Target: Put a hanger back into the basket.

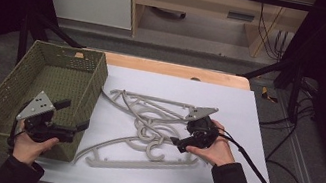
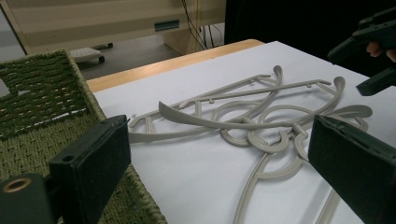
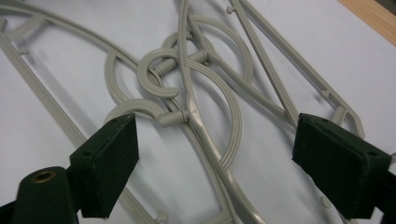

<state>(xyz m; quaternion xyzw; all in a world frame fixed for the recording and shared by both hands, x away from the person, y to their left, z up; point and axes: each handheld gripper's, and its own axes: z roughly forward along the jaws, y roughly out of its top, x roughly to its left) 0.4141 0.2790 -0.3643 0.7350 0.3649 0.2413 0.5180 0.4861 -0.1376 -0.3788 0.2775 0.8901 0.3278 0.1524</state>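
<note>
The right gripper (image 1: 181, 142), jaws spread wide and empty, hovers directly over the tangled hangers (image 1: 149, 129) at frame centre; the left gripper (image 1: 76, 118), likewise open, sits farther left.

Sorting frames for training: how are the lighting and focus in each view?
High view: white mat evenly lit, surroundings dark. Left gripper view: hangers sharp, near jaws soft. Right gripper view: hangers crisp, jaws slightly blurred, no glare.
</note>
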